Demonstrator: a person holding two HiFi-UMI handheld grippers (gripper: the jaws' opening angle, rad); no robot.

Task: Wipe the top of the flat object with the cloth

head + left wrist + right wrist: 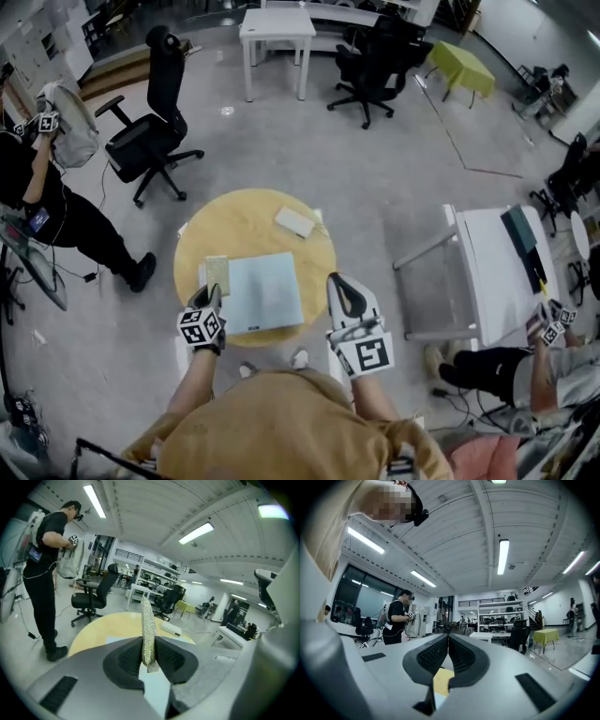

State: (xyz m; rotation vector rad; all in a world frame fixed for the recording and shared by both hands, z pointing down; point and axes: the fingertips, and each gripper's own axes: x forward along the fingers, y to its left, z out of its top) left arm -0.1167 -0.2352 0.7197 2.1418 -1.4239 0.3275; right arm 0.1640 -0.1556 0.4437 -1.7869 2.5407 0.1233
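1. The flat object (pixel 265 292) is a pale blue square board. It lies flat on the round yellow table (pixel 246 225), at the edge nearest the person who holds the grippers
2. The cloth (pixel 147 620) is thin, yellowish and sparkly. It is pinched in the left gripper (pixel 211 300) and pokes out past the tips. It sits along the left edge of the blue board, and I cannot tell if it touches the board
3. The left gripper's jaws are squeezed tight on the cloth, one on each side of it
4. The right gripper (pixel 337 279) is just beside the right edge of the board, near the table's rim. Its jaws are pressed together with nothing between them
5. A small white box (pixel 294 222) lies on the far part of the table, apart from the board
6. The person holding the grippers wears a tan top (pixel 281 422)
7. A black office chair (pixel 150 131) stands off to the left, past the table. Near it a person in black clothes (pixel 56 202) stands and holds up a light grey bag (pixel 70 122)
8. A white table (pixel 277 28) stands far back, with another black chair (pixel 370 66) and a little yellow-green table (pixel 462 66) to its right
9. On the right is a long white table (pixel 497 281), and another person (pixel 497 370) is down by its near end
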